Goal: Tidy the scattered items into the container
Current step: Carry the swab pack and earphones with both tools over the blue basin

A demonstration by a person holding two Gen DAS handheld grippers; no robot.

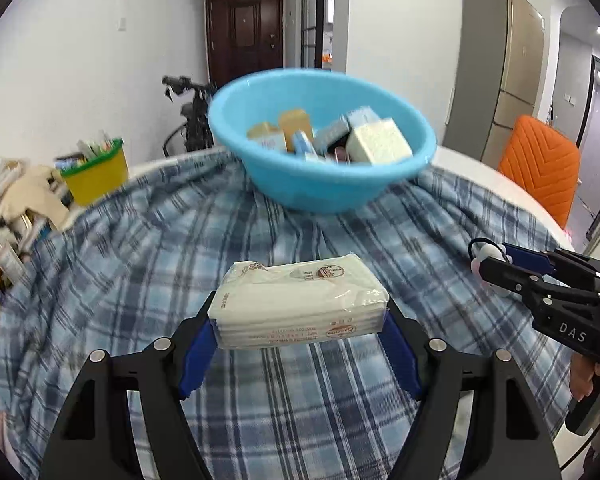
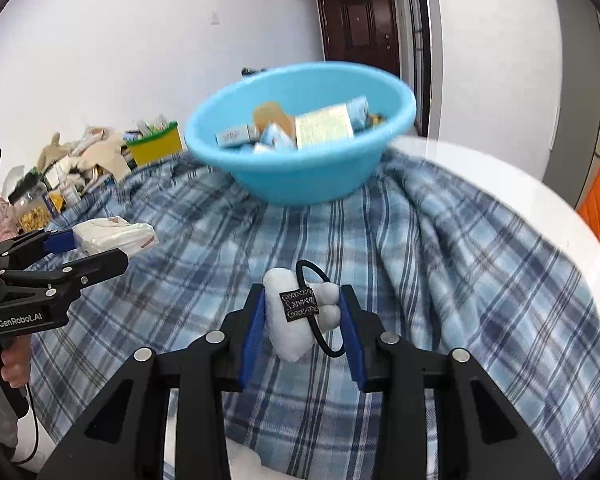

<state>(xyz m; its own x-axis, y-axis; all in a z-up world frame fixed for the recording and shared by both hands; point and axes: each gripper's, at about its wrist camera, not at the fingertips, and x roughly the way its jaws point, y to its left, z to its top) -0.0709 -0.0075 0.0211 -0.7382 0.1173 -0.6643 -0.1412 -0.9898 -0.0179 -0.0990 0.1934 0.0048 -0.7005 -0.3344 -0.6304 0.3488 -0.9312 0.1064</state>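
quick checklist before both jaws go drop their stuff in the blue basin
1. Left gripper shut on the tissue pack: ok.
2. Right gripper shut on the plush hair tie: ok.
3. Both items lifted clear of the plaid cloth: cannot tell.
4. Path to the blue basin free of obstacles: ok.
5. Room left in the basin among the small boxes: ok.

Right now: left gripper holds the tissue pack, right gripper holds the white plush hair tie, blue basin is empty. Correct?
Not quite: the blue basin already holds several small boxes, as the left wrist view shows. The rest stands: left gripper holds the tissue pack, right gripper the white plush hair tie.
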